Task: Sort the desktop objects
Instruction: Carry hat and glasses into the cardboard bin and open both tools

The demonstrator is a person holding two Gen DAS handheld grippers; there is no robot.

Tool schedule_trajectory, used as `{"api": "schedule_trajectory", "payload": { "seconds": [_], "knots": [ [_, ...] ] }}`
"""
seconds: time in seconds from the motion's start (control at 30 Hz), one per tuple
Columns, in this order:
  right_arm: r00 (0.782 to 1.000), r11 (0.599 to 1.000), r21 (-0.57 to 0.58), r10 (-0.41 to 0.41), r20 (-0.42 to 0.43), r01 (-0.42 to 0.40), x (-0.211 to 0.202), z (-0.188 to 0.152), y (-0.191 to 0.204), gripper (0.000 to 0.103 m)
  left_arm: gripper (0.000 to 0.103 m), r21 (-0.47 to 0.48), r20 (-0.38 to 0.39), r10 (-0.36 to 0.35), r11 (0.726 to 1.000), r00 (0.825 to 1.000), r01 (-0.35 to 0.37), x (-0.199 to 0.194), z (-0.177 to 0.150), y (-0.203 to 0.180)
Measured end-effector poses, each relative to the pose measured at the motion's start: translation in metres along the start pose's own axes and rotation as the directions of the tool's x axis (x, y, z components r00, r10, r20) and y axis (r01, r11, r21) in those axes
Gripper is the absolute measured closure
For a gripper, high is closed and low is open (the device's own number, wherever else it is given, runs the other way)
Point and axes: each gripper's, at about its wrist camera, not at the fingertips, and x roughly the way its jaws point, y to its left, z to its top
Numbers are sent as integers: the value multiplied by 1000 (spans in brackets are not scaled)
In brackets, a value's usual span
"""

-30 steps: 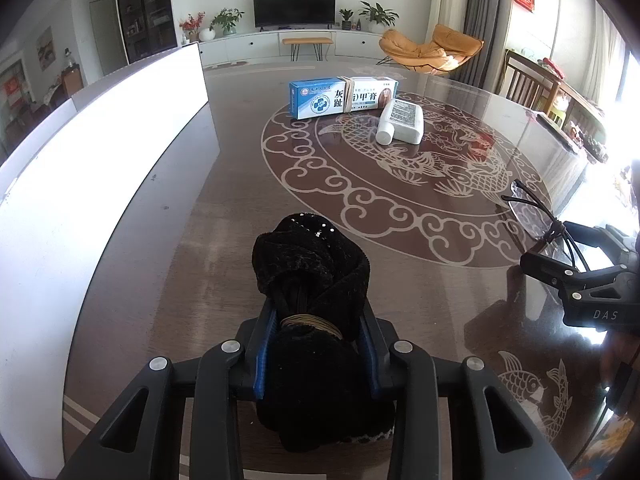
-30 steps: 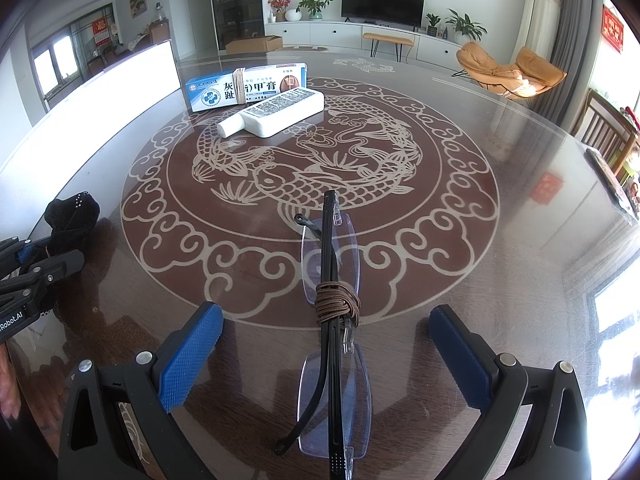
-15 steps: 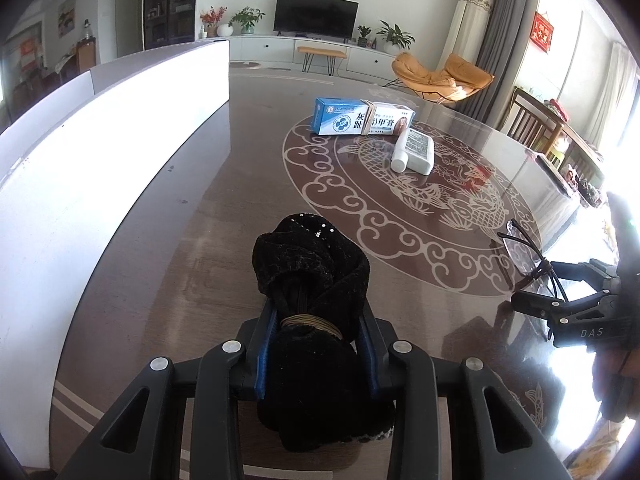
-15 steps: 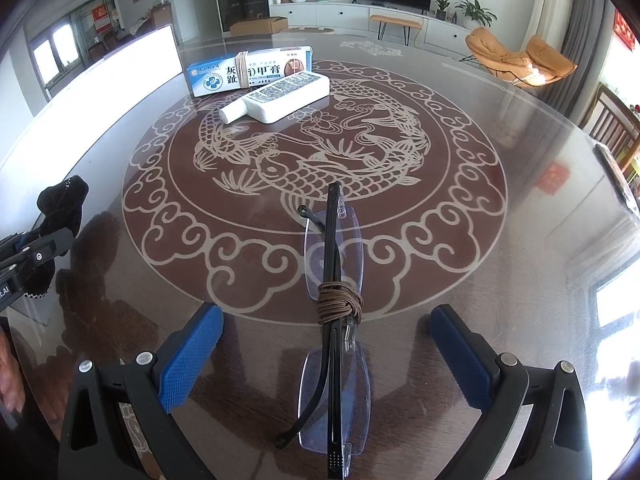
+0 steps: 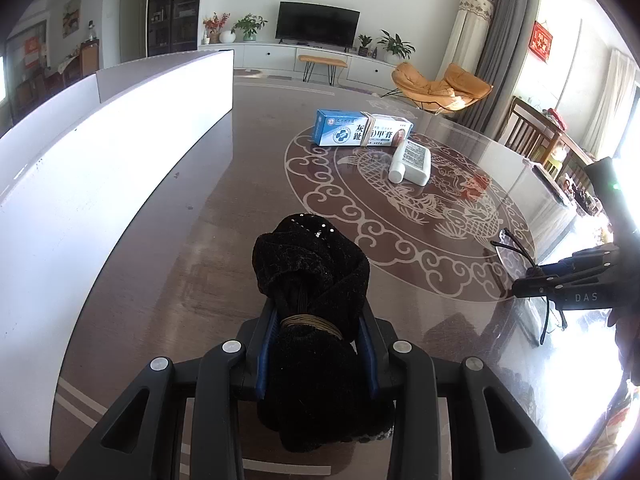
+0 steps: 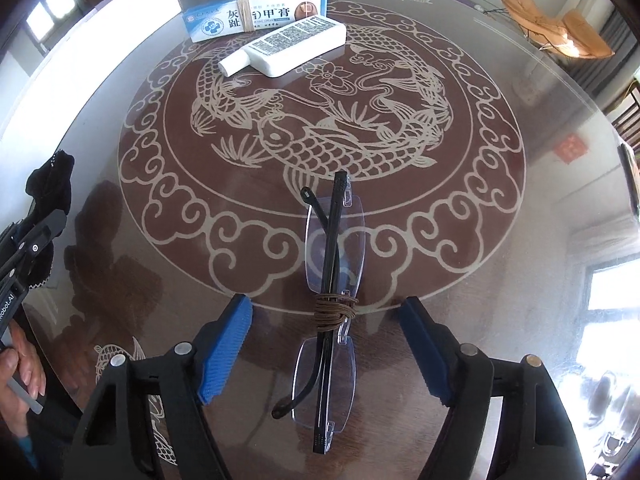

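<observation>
Glasses (image 6: 330, 300) flat on desk (image 6: 500, 240) between closing right gripper (image 6: 326, 344) jaws, untouched. Left gripper (image 5: 316, 344) clamps black cloth bundle (image 5: 310, 280). Box (image 6: 256, 16), bottle (image 6: 288, 46) far side; white panel (image 5: 100, 152) bounds left.

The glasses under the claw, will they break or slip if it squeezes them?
The folded glasses look thin and rimless, so probably fragile. The closing right claw isn't touching them yet. On the shiny glass table they might slide. The cord wrap should keep the arms folded.

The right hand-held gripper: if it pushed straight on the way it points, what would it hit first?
Probably the folded glasses, lying on the table between its closing blue pads, which do not touch them yet. Depth is hard to judge.
</observation>
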Motion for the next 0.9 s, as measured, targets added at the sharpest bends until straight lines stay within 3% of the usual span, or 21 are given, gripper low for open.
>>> {"api": "schedule_trajectory", "payload": {
  "seconds": [0.03,0.07,0.3,0.4,0.6,0.77,0.9],
  "knots": [
    [1000,1000,-6,-1,11,1,-3,0,2,80,68,1,5,-2,1000,1000,2,-2,0,0],
    [1000,1000,-6,-8,12,8,-5,0,3,90,68,2,10,-4,1000,1000,4,-3,0,0],
    [992,1000,-14,23,124,-22,-47,1,16,91,68,-52,73,-52,997,996,56,-45,9,14],
    [979,996,-62,75,190,-65,-80,24,41,91,68,-90,128,-49,994,991,61,-79,27,34],
    [926,966,-199,223,305,-167,-133,90,139,91,68,-178,240,82,983,967,-39,-144,71,120],
    [862,900,-332,389,325,-281,-149,141,253,91,68,-302,165,216,940,962,-159,-143,83,217],
    [851,854,-411,450,272,-320,-130,168,344,90,68,-350,50,265,908,963,-232,-123,76,268]
  ]
}}
